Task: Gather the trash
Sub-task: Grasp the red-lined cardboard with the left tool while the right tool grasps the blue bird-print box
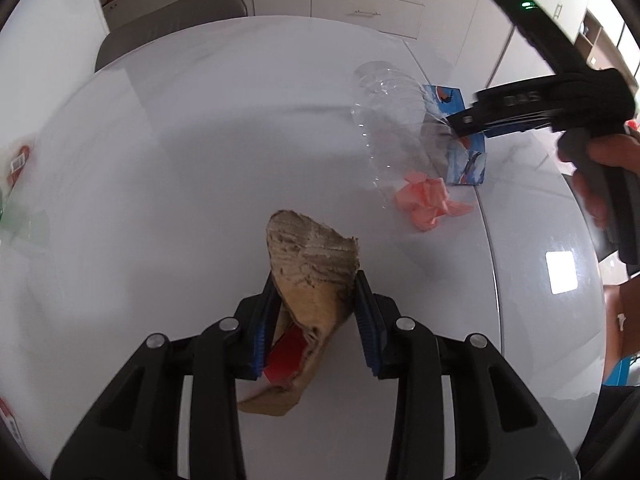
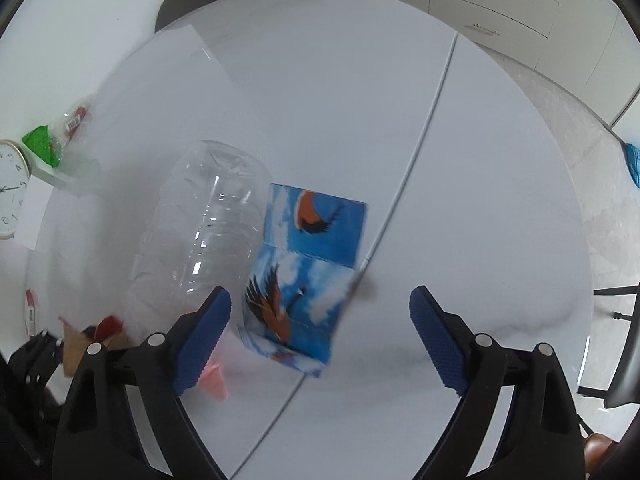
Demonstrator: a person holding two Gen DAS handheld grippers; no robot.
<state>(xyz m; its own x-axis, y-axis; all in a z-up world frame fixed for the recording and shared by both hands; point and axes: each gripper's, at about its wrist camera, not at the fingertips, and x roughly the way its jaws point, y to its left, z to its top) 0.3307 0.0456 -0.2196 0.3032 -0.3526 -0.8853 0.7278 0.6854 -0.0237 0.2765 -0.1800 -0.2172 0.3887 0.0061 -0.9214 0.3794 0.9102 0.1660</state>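
Observation:
A crumpled brown cardboard scrap with a red piece inside lies on the white table. My left gripper has its blue pads pressed against both sides of it. A clear plastic bottle lies on its side next to a blue box printed with birds. My right gripper hovers over that box, open, with the box between its fingers and untouched. A pink crumpled paper lies close to the bottle and the box. In the left wrist view the right gripper sits above the box.
A green and clear plastic bag and a round clock lie at the table's far left. A seam runs across the tabletop. A grey chair stands behind the table, with drawers beyond.

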